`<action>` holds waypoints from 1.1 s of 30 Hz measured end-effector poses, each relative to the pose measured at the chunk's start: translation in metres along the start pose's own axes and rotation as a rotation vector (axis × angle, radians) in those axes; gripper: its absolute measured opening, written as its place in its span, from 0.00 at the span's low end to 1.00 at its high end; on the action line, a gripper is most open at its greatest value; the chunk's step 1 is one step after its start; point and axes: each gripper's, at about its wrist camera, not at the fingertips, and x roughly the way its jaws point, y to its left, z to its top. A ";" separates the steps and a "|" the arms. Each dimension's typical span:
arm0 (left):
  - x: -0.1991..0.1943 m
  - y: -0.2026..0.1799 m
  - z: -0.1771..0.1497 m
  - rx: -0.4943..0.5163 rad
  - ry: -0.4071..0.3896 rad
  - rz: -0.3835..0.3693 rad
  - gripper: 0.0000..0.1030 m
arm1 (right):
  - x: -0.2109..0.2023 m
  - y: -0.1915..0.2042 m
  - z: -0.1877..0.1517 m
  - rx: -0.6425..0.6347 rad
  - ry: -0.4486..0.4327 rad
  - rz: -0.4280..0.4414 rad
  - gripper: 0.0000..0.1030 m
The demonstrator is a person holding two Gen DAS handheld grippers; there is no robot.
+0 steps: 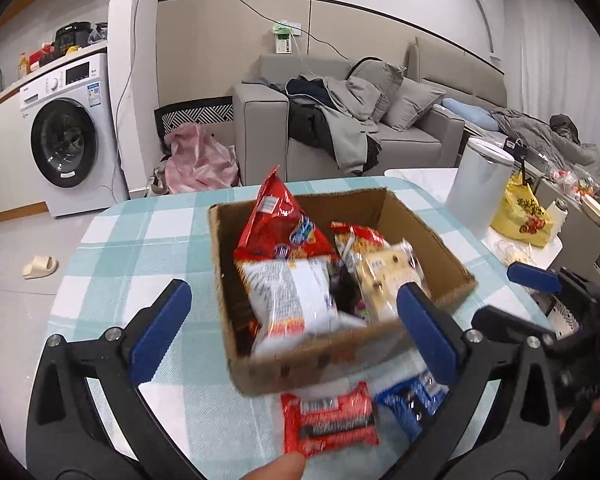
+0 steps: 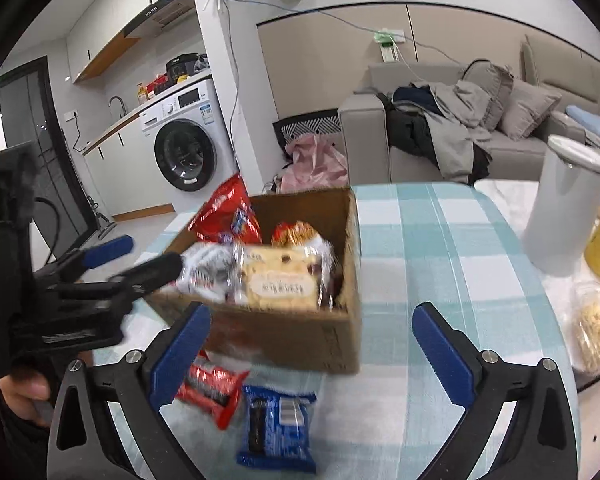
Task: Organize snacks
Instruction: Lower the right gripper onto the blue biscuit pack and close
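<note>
A cardboard box [image 1: 340,360] [image 2: 300,340] stands on the teal checked tablecloth [image 1: 140,240]. In it a red bag [image 1: 276,220] [image 2: 228,216] stands upright, with a white-backed pack [image 1: 296,280] and a cream cookie pack [image 1: 384,272] [image 2: 280,280] lying on top of other snacks. On the cloth in front of the box lie a red cookie pack [image 1: 328,420] [image 2: 212,388] and a blue one [image 1: 412,400] [image 2: 276,424]. My left gripper [image 1: 292,292] [image 2: 140,258] is open over the box's near left part. My right gripper [image 2: 312,312] [image 1: 516,296] is open at the box's near right, nothing in either.
A white lidded bin [image 1: 480,180] [image 2: 560,208] stands at the table's far right, with a yellow bag [image 1: 524,216] beside it. A clear bag of pale snacks [image 2: 596,332] lies at the right edge. Behind are a sofa [image 1: 380,136] and a washing machine [image 1: 68,140].
</note>
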 end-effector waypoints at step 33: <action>-0.048 0.016 -0.106 -0.057 0.146 0.042 0.99 | 0.034 0.018 -0.080 -0.087 0.266 0.013 1.00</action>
